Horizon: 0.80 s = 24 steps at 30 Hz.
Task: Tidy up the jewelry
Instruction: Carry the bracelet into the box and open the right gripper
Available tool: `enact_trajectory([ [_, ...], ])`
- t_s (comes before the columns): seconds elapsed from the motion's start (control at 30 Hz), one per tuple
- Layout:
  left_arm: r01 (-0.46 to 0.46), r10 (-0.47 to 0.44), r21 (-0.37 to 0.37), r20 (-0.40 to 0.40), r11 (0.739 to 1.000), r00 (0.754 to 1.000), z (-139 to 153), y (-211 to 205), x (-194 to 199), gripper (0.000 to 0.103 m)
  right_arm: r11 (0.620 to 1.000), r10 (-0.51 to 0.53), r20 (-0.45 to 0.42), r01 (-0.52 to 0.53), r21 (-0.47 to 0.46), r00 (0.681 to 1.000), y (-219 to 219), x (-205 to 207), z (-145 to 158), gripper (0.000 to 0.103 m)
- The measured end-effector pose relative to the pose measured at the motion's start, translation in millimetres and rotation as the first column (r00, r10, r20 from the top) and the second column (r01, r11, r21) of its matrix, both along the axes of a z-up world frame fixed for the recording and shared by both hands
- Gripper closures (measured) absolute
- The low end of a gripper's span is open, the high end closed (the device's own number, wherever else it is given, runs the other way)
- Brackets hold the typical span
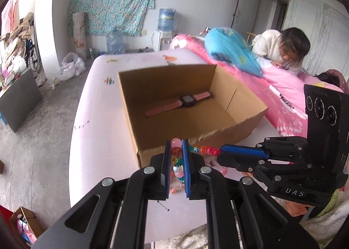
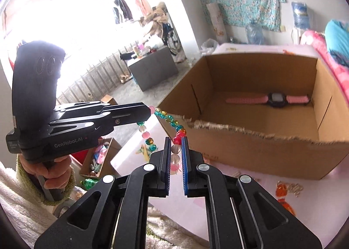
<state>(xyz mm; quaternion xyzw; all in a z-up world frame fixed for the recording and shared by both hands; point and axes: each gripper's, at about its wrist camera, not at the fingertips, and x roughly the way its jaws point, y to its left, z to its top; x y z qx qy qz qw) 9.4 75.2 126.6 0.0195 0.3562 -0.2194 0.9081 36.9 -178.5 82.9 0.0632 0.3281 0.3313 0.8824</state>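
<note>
A string of colourful beads [image 1: 204,149] hangs stretched between my two grippers, just in front of the torn front edge of an open cardboard box [image 1: 246,127]. My left gripper [image 1: 176,143] is shut on one end, with pink, red and teal beads pinched between its blue pads. My right gripper [image 1: 221,150] comes in from the right, shut on the other end. In the right wrist view the bead string [image 2: 168,117] runs from the left gripper [image 2: 149,110] down into the right gripper [image 2: 176,140]. A pink-strapped watch [image 2: 277,99] lies flat on the floor of the box [image 2: 261,153].
The box stands on a pale pink covered surface [image 1: 98,118]. An orange bead piece [image 2: 281,192] and small clear pieces [image 2: 294,188] lie on it at the right. A person [image 1: 283,48] leans over pink bedding behind the box. Floor and a grey cabinet [image 1: 17,96] lie left.
</note>
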Motion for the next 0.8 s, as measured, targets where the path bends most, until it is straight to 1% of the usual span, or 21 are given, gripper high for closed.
enact_trajectory([
  [0.07,0.024,-0.024,-0.007,0.048,1.000,0.999,17.1,-5.1,9.2,0.094,1.000,-0.019,0.035,0.019,0.009,0.999,-6.7,7.9,13.7,0.096],
  [0.13,0.041,-0.041,-0.004,0.082,0.999,0.996,29.1,-14.9,23.1,0.094,0.999,-0.045,0.047,0.044,0.020,0.998,-11.1,24.5,19.6,0.096],
  [0.2,0.049,-0.050,0.013,0.107,0.999,0.993,33.0,-21.9,42.1,0.094,0.997,-0.069,0.027,0.068,0.035,0.997,-18.0,44.5,20.5,0.096],
  [0.23,0.051,-0.052,0.018,0.103,0.999,0.993,31.9,-25.0,52.1,0.094,0.996,-0.082,0.007,0.082,0.037,0.997,-17.4,54.6,18.4,0.096],
  [0.33,0.035,-0.037,0.051,0.052,0.998,0.998,19.4,-31.7,82.0,0.094,0.994,-0.102,-0.053,0.104,0.028,0.993,-16.6,75.5,6.6,0.096],
  [0.43,0.023,-0.022,0.088,-0.008,0.996,1.000,-3.0,-34.5,104.6,0.094,0.996,-0.079,-0.109,0.082,0.027,0.991,-5.1,92.6,-9.4,0.096],
  [0.5,0.015,-0.010,0.132,-0.041,0.991,0.999,-19.5,-35.8,119.3,0.093,0.998,-0.064,-0.142,0.066,0.009,0.988,9.7,102.7,-22.7,0.095],
  [0.57,-0.005,0.020,0.172,-0.088,0.985,0.996,-37.3,-35.2,134.3,0.093,0.998,-0.064,-0.175,0.063,-0.011,0.982,16.0,114.9,-33.8,0.093],
  [0.63,-0.033,0.055,0.187,-0.112,0.982,0.992,-47.3,-29.1,145.6,0.093,0.997,-0.082,-0.181,0.079,-0.028,0.980,17.2,120.5,-41.4,0.092],
  [0.67,-0.056,0.077,0.182,-0.114,0.982,0.990,-48.4,-23.7,147.3,0.092,0.995,-0.096,-0.180,0.093,-0.028,0.979,14.9,120.9,-43.2,0.092],
  [0.73,-0.072,0.086,0.126,-0.106,0.989,0.991,-42.6,-15.3,142.6,0.091,0.995,-0.101,-0.180,0.104,0.006,0.978,5.4,113.1,-40.0,0.091],
  [0.8,-0.081,0.087,0.088,-0.067,0.993,0.994,-32.8,-7.8,132.1,0.085,0.992,-0.115,-0.155,0.121,0.030,0.981,-7.2,99.0,-32.9,0.089],
])
